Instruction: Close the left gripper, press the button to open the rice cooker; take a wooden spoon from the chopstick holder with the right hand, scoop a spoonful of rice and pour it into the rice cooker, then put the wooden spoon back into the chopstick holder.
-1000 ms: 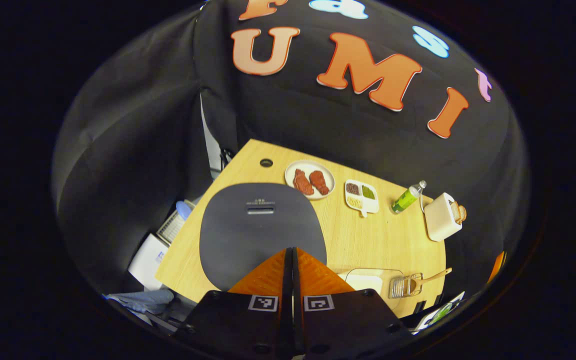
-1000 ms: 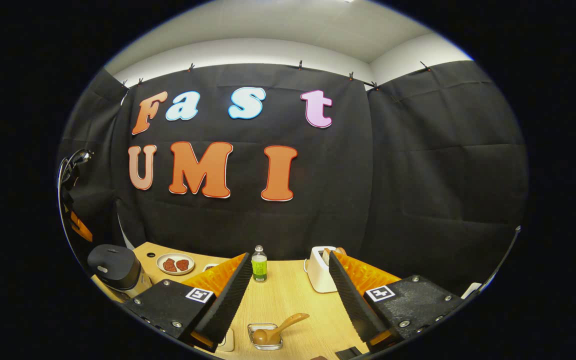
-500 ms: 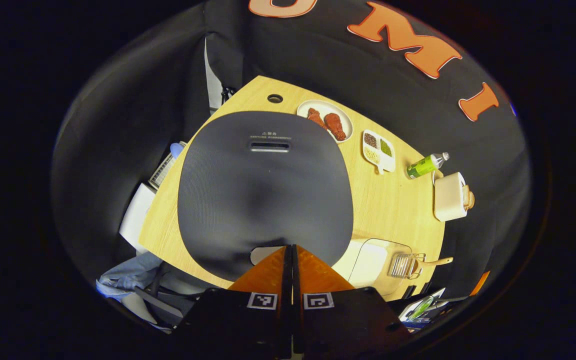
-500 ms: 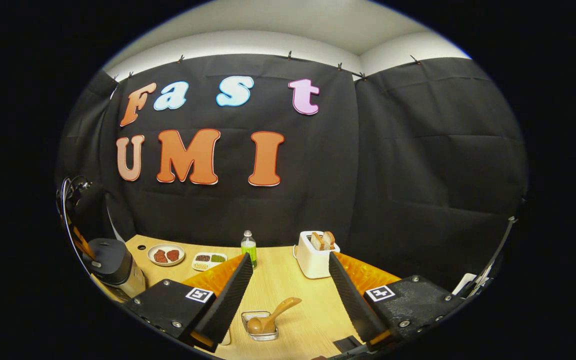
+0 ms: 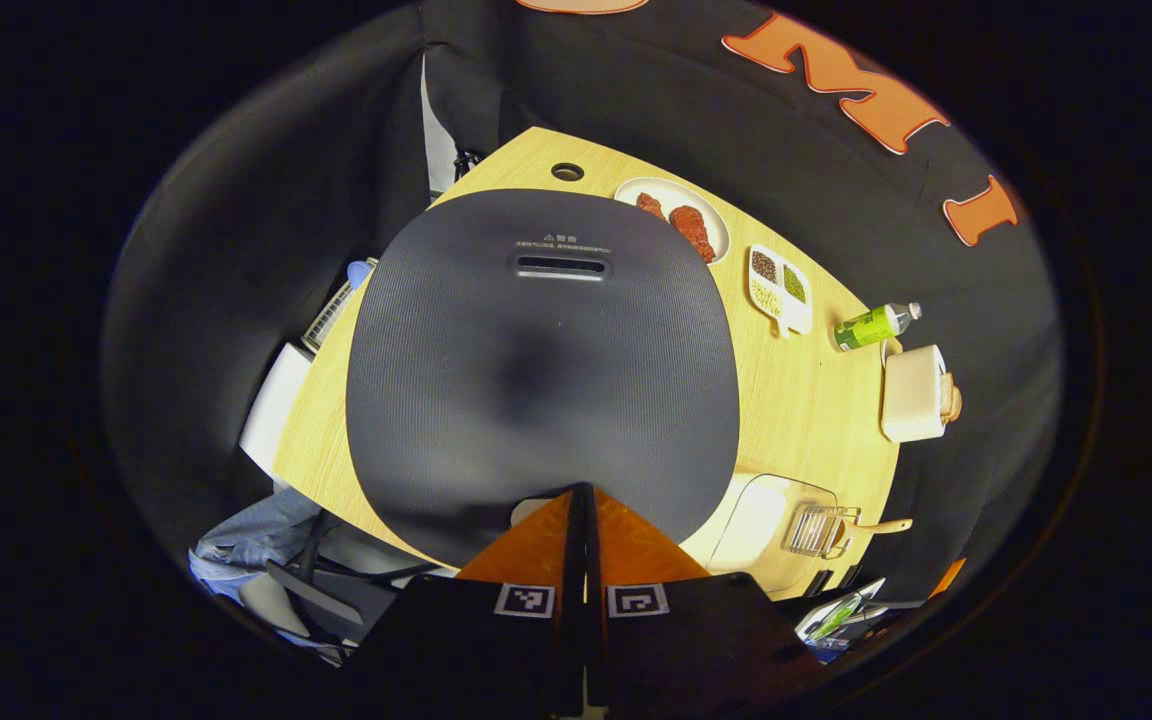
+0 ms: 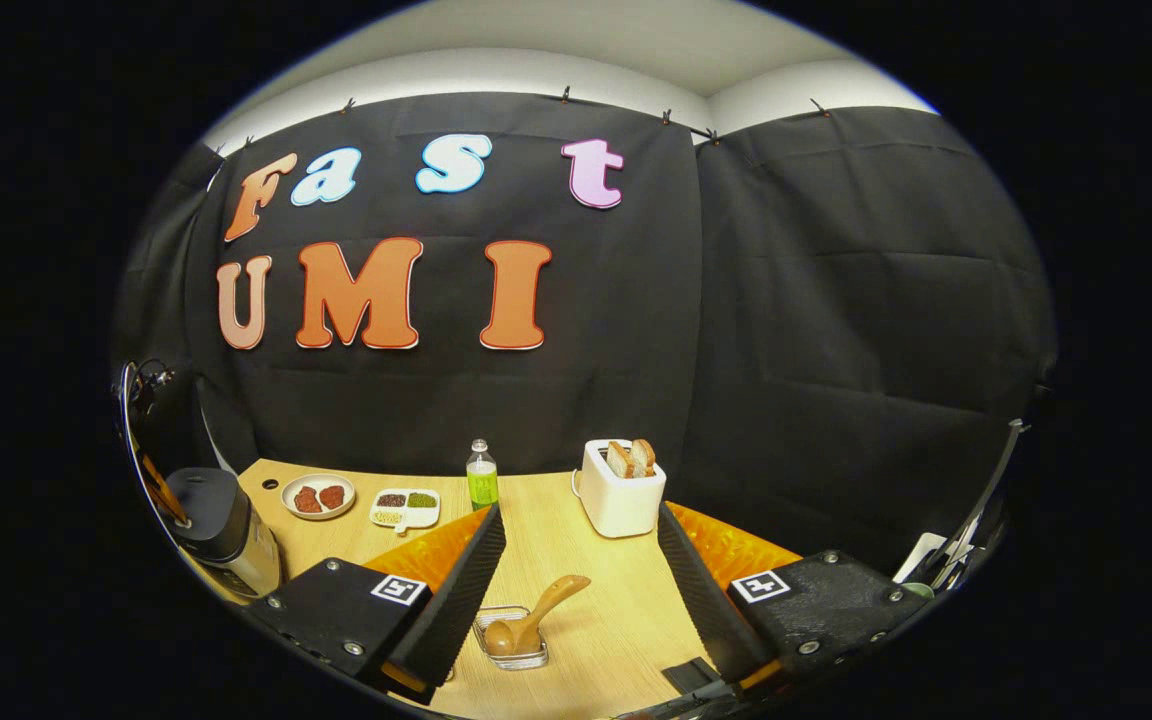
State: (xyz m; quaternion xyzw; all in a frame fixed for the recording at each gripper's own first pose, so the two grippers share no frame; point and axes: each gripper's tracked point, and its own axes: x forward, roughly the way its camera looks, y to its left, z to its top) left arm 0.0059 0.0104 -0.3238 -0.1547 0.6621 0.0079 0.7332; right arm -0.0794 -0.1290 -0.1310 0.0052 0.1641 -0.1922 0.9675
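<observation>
In the left gripper view the left gripper [image 5: 583,492] points down at the near edge of the cooker [image 5: 541,360], its fingers pressed together with nothing between them, their tips over a pale patch at the lid's front rim that may be the button; whether they touch it I cannot tell. The dark lid is down. The cooker stands at the left end of the worktop [image 5: 806,400]. In the right gripper view the right gripper [image 6: 581,570] hangs above the worktop's near side with its fingers wide apart and empty. Between them, lower down, the spoon [image 6: 534,620] leans in the holder [image 6: 511,642], bowl down, handle tilted up to the right. Farther back stand a toaster [image 6: 621,490], a bottle [image 6: 481,477], a divided dish [image 6: 404,508] and a plate [image 6: 317,497].
</observation>
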